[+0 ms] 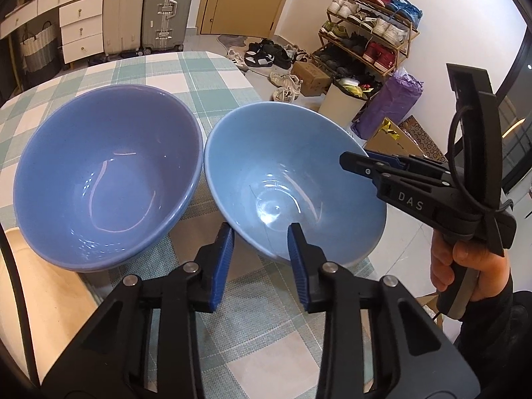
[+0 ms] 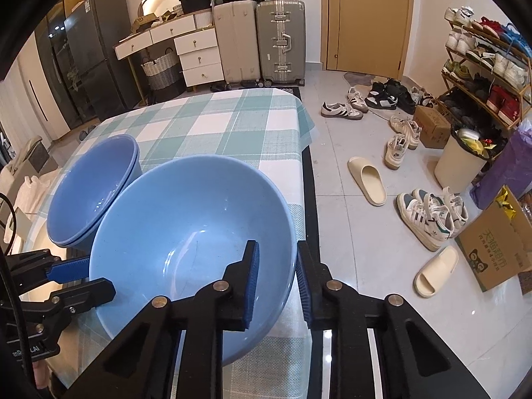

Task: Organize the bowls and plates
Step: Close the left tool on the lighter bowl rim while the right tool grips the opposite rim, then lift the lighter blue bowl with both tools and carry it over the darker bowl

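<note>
At the bottom of the frame, the left gripper (image 1: pixel 261 232) has ribbed blue pads standing apart around the near rim of the glossy light blue bowl (image 1: pixel 286 173). The right gripper (image 2: pixel 277 262) straddles its rim, jaws apart. Beyond, at left, darker stacked bowls (image 1: pixel 106 179) rest on the woven checked tablecloth (image 1: pixel 186 76).

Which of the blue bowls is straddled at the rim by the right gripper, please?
The lighter blue bowl, nearer the table's edge: the right gripper straddles its rim. The darker stacked bowls sit beside it, untouched.
</note>
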Available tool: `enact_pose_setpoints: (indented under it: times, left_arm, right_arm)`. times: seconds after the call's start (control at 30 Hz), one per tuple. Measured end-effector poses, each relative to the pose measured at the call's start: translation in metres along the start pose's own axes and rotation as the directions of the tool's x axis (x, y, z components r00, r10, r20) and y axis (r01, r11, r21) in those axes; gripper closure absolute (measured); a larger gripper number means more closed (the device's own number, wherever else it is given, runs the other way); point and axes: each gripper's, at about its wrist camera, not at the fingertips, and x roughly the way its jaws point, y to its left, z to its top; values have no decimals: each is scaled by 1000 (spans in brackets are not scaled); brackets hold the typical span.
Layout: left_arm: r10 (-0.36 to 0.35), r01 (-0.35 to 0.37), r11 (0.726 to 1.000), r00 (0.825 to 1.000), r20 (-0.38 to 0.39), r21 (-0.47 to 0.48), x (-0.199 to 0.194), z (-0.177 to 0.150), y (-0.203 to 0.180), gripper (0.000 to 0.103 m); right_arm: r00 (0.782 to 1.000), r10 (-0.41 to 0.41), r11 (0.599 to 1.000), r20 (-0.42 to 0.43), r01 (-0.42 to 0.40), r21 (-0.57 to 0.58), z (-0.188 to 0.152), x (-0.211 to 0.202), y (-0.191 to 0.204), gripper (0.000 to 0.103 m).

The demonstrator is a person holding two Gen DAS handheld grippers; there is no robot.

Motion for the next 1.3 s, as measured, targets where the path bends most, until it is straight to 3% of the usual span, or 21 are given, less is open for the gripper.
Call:
enact_pose_setpoints:
  times: [0.63,1.3]
  left_arm:
    - [23,-23,999,1000,18,24,-9,-2,-5,74]
    - [9,-17,998,993,116,68,-82,-1,-21,74]
  right_arm:
    - [1000,-9,1000,14,9,-10,-7,-20,5,82]
    - [991,-39,999,126,42,-22,-5,-96,25,82]
